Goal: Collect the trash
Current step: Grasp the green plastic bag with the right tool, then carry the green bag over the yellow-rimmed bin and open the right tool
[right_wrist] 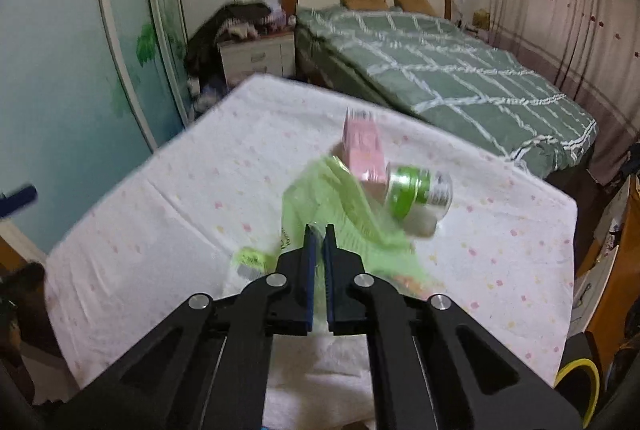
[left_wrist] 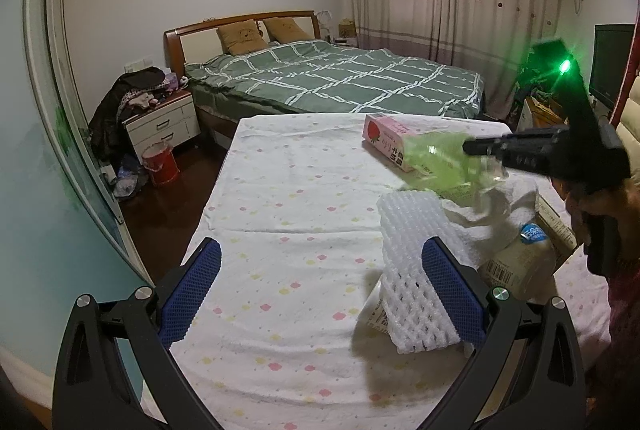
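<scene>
My room is lit by soft indoor light, a little dim and warm. My left view is sharp; only the light green bag (left_wrist: 436,166) is smeared, and a green lamp (left_wrist: 565,67) flares at the right. The foam net (left_wrist: 416,278) throws a soft shadow to the left. My right view is blurred everywhere. Both views bend strongly and go black at the corners

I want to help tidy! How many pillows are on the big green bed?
2. Both brown pillows lean against the headboard of the bed: one on the left, one on the right. More could hide under the quilt.
</scene>
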Motion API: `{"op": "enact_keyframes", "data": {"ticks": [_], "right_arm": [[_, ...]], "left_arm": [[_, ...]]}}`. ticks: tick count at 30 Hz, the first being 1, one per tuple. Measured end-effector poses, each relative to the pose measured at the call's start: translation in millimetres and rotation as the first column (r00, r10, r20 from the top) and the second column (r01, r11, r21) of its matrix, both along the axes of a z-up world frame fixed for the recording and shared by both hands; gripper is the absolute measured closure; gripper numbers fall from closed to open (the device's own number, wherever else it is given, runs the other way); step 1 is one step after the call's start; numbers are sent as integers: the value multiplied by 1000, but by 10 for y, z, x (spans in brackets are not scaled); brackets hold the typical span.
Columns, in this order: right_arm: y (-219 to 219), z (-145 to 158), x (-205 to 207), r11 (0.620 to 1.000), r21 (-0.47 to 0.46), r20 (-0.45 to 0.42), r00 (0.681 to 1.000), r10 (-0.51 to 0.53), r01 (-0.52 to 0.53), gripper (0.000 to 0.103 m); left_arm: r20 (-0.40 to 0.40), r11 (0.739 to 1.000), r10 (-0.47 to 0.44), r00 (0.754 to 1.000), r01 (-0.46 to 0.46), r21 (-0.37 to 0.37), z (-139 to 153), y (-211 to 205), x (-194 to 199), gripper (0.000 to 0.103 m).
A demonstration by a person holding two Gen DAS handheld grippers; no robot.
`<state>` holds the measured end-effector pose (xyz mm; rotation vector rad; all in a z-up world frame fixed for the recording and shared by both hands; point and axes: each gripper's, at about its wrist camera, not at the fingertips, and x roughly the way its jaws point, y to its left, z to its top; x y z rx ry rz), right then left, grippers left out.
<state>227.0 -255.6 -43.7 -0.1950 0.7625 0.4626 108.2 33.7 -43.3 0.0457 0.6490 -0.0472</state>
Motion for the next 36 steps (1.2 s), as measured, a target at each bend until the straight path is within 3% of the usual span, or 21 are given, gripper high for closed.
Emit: {"op": "enact_keyframes", "data": {"ticks": [10, 15, 19, 22, 29, 36], "right_arm": [[-412, 733, -382, 973, 230, 120, 992, -30, 2, 100], [-760, 969, -671, 965, 260, 187, 978, -94, 42, 100], [-1194, 984, -853, 959, 239, 206, 957, -204, 153, 100], [-1625, 843, -903, 938, 205, 185, 930, -317, 279, 100], [-2746, 90, -816, 823, 98, 34, 825, -564, 559, 100], [-3271, -637, -570, 755, 11, -100, 752, -651, 655, 100]], "left_arm": [[10, 1000, -20, 1000, 20, 1, 33, -63, -32, 4], [14, 999, -40, 999, 40, 3, 55, -159, -84, 4], [19, 998, -56, 998, 56, 6, 64, -233, -99, 4], [14, 998, -69, 997, 69, 4, 57, -289, -107, 4], [-9, 995, -99, 995, 99, 2, 1, -461, -81, 4], [-15, 992, -127, 992, 127, 19, -11, -665, -88, 4]]}}
